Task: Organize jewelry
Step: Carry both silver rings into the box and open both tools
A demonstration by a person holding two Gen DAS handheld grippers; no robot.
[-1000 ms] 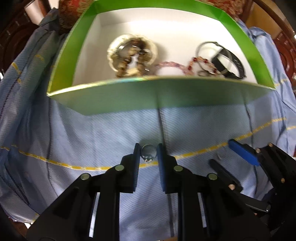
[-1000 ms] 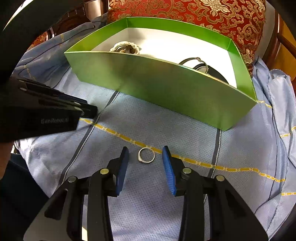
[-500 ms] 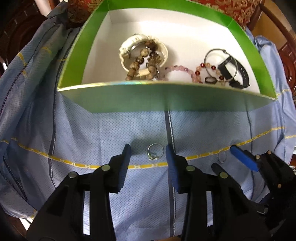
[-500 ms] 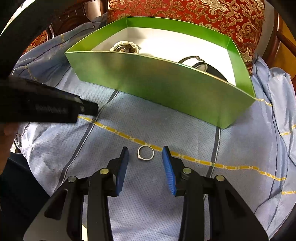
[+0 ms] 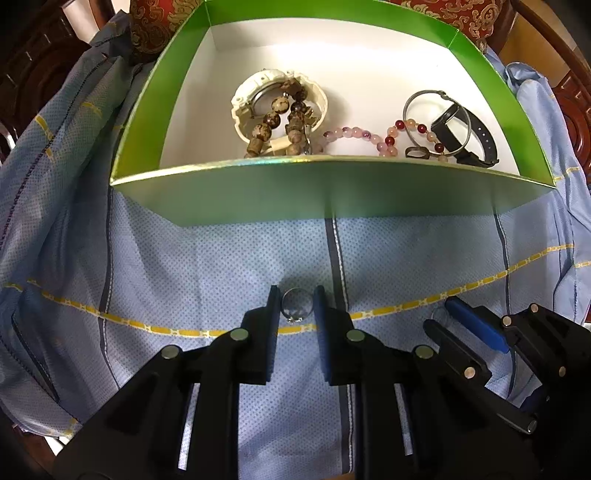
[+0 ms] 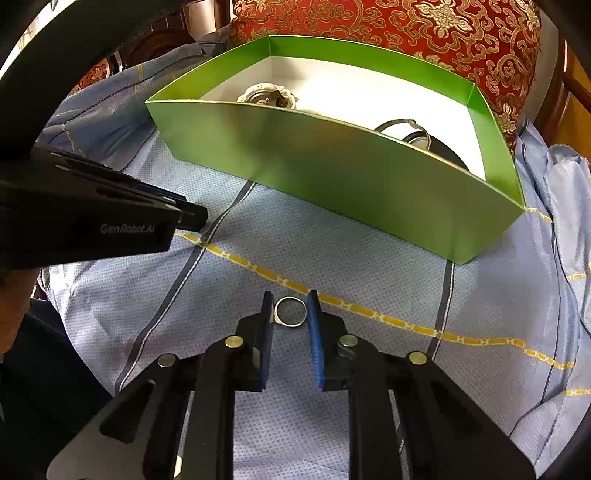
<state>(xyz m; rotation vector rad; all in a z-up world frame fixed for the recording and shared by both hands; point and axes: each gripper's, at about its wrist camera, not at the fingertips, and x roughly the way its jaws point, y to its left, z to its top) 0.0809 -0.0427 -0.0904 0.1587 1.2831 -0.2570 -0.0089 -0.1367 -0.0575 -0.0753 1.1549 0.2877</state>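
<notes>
A silver ring (image 5: 296,305) lies on the blue cloth between the fingers of my left gripper (image 5: 296,303), whose jaws stand close around it, just touching its sides. A second plain silver ring (image 6: 290,312) lies between the fingers of my right gripper (image 6: 289,309), jaws narrowed to it. The right gripper also shows in the left wrist view (image 5: 448,317). The green box (image 5: 332,192) with white inside stands behind, holding a white watch (image 5: 277,99), wooden beads, a pink bead bracelet (image 5: 354,134), a metal bangle (image 5: 436,118) and a black band.
The blue cloth (image 6: 369,273) with yellow stripes covers the surface. A red and gold cushion (image 6: 406,33) stands behind the box. Dark carved wooden furniture (image 5: 40,70) is at the left. The left gripper's body (image 6: 92,221) is at the left of the right wrist view.
Both grippers have narrowed their jaws around their rings. The left gripper rose, opened wide, then closed in on its ring; the box interior shows more.
</notes>
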